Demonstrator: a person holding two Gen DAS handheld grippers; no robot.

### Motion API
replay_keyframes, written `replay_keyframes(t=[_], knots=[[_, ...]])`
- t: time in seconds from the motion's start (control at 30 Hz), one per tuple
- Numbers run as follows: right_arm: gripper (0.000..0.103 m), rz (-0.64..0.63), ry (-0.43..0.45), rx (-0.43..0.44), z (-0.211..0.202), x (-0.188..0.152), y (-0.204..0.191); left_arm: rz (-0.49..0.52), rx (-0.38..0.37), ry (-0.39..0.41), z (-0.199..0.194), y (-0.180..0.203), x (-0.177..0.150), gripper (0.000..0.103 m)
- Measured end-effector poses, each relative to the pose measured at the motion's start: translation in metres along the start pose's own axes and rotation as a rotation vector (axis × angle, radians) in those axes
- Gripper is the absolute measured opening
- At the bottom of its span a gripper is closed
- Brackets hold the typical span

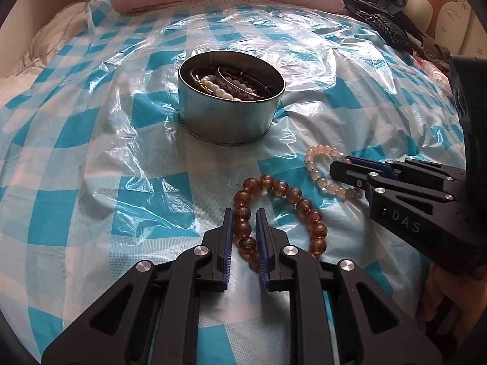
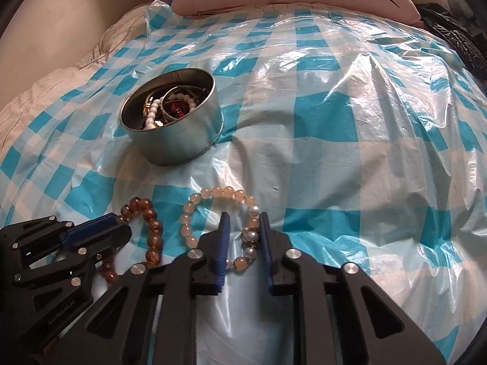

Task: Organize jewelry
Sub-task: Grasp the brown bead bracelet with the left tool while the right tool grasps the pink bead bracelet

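1. Beads of the amber bracelet [image 1: 275, 210] sit between the pads of the left gripper [image 1: 243, 234]; its jaws are nearly closed, clamped on one side of the loop, the rest curving off to the right of the fingers on the checked plastic sheet [image 1: 91, 140].
2. Just right of that, the right gripper [image 2: 243, 237] has its jaws drawn in narrow around a stretch of the pale pink bracelet [image 2: 213, 194], pads against the beads; the loop lies ahead and left of its fingertips.
3. Beyond both sets of fingers stands the round tin [image 1: 231, 115], open, already holding white beads [image 1: 213, 86] and a bangle.
4. Judged step: both bracelets are gripped for pick-up. Next calls for lifting clear, carrying forward over the rim, releasing without snagging the sheet.
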State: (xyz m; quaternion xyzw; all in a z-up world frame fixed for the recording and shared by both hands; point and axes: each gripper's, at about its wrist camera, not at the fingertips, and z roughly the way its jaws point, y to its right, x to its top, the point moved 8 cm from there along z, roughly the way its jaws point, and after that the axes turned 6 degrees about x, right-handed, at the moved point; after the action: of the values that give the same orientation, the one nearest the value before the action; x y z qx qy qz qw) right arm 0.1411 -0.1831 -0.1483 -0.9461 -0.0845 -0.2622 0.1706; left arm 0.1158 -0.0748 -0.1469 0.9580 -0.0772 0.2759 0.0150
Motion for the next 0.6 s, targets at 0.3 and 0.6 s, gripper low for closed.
replay_keyframes(t=[0.3,0.6], knots=[[0.009,0.199,0.137,0.207,-0.032,0.009,0.018,-0.035,-0.04,0.078,-0.018,-0.003,0.01,0.011],[0.009,0.255,0.26,0.291,-0.061,0.019,0.022,-0.068,-0.041,0.15,-0.033,-0.009,0.018,0.011]])
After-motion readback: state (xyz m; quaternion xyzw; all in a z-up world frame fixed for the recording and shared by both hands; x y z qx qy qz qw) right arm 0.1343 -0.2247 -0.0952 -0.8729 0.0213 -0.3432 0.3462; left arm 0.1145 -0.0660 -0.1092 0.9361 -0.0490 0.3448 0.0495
